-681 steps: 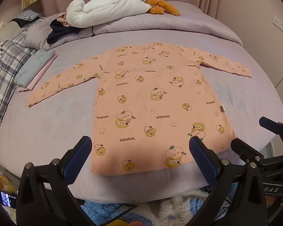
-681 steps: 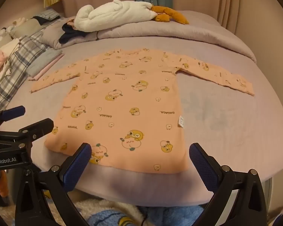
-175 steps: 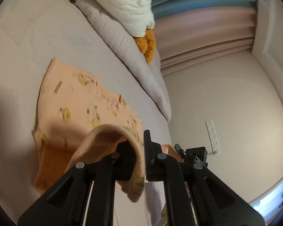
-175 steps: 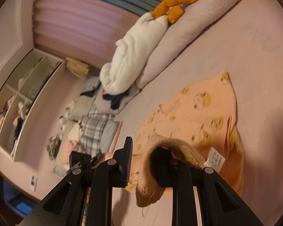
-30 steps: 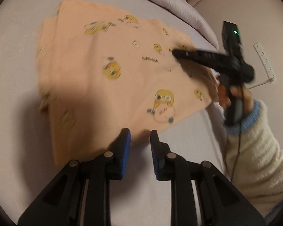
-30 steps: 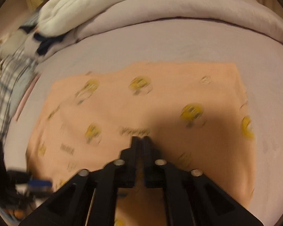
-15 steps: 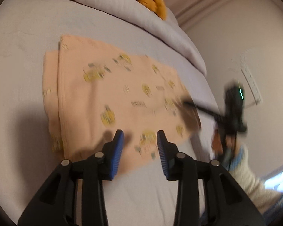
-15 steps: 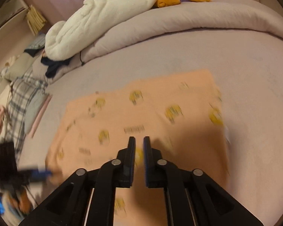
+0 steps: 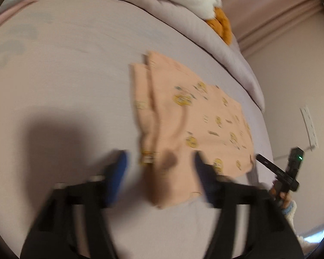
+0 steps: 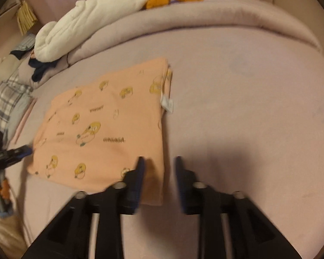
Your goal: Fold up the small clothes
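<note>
Left gripper (image 9: 159, 168): black frame, blue pads, jaws spread wide, nothing between them; hangs over the near left edge of the garment. View is motion-blurred.
Right gripper (image 10: 158, 168): jaws apart, holding nothing; poised at the near right corner of the garment, left fingertip (image 10: 140, 166) over the fabric, right one over bare sheet.
Task item: peach cotton child's top with yellow cartoon print (image 10: 105, 125), folded into a rough rectangle, lying flat on the lilac bed sheet (image 10: 248, 108), near the front edge of the bed.
Fold state: judged mostly done; sleeves tucked in, no longer visible as such. In the left wrist view a lower layer sticks out past the top layer along the left side (image 9: 140, 95), and a soft ridge runs across the top.
White care label (image 10: 167, 103): pokes out at the right edge.
Risk 1: pinching only the top layer at a corner would drag it off the layers beneath and open the stack.
Risk 2: folding again over the ridge would set a crease; uneven edges would show.
Far: rolled lilac duvet (image 10: 205, 15), white plush toy with orange feet (image 10: 92, 19), plaid and folded clothes at far left (image 10: 8, 99).
</note>
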`<state>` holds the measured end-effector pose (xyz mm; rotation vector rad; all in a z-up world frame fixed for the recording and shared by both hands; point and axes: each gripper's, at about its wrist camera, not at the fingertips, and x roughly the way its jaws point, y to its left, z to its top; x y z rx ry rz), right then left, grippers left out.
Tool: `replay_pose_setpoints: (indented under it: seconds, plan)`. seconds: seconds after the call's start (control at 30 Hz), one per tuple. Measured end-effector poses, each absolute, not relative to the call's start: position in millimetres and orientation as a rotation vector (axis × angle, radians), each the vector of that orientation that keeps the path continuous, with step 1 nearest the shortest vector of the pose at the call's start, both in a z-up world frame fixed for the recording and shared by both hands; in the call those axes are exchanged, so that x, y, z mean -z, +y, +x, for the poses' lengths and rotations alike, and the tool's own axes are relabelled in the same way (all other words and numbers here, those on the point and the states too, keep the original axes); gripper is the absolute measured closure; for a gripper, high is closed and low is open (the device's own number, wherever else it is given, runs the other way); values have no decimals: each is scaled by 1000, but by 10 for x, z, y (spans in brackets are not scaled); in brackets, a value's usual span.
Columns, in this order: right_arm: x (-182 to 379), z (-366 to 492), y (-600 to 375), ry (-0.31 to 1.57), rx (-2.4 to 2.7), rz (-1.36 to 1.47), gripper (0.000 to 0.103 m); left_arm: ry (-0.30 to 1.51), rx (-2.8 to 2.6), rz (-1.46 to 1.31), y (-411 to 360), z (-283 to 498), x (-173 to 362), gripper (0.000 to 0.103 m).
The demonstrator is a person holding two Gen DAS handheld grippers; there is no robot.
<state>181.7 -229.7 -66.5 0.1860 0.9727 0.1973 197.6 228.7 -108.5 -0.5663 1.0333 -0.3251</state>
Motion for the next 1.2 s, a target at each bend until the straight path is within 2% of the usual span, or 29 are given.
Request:
replay_pose_setpoints:
  seconds: [0.03, 0.4, 0.47, 0.5, 0.57, 0.6, 0.63, 0.73, 0.93, 1.07, 1.2]
  plan:
    - [641, 1829, -2250, 960, -222, 194, 58, 1028, 317, -589, 2306, 1970, 1099, 31]
    - [725, 2351, -1150, 984, -488, 192, 58, 1063, 419, -845, 2090, 2424, 1345, 32]
    - [775, 2507, -951, 995, -483, 173, 61, 1063, 418, -857, 2022, 2514, 1328, 32]
    - [785, 2565, -896, 997, -475, 163, 65, 1067, 413, -846, 1989, 2547, 1318, 34]
    - [801, 2699, -814, 998, -458, 166, 79, 1084, 391, -784, 1933, 2600, 1307, 47]
    - [811, 2756, -787, 998, -441, 170, 80, 1095, 375, -755, 1929, 2614, 1317, 59]
    - [838, 2826, -752, 1000, -427, 174, 84, 1104, 362, -735, 1922, 2630, 1322, 64]
    - [974, 2907, -708, 1047, -401, 177, 88, 1115, 353, -744, 1981, 2646, 1374, 72]
    - [877, 2819, -797, 1069, -400, 188, 89, 1126, 350, -738, 1983, 2687, 1377, 74]
    - [736, 2386, -874, 1046, -485, 197, 89, 1138, 342, -726, 1952, 2743, 1369, 75]
    - [966, 1989, -874, 1107, -542, 157, 89, 1164, 295, -718, 1914, 2781, 1319, 78]
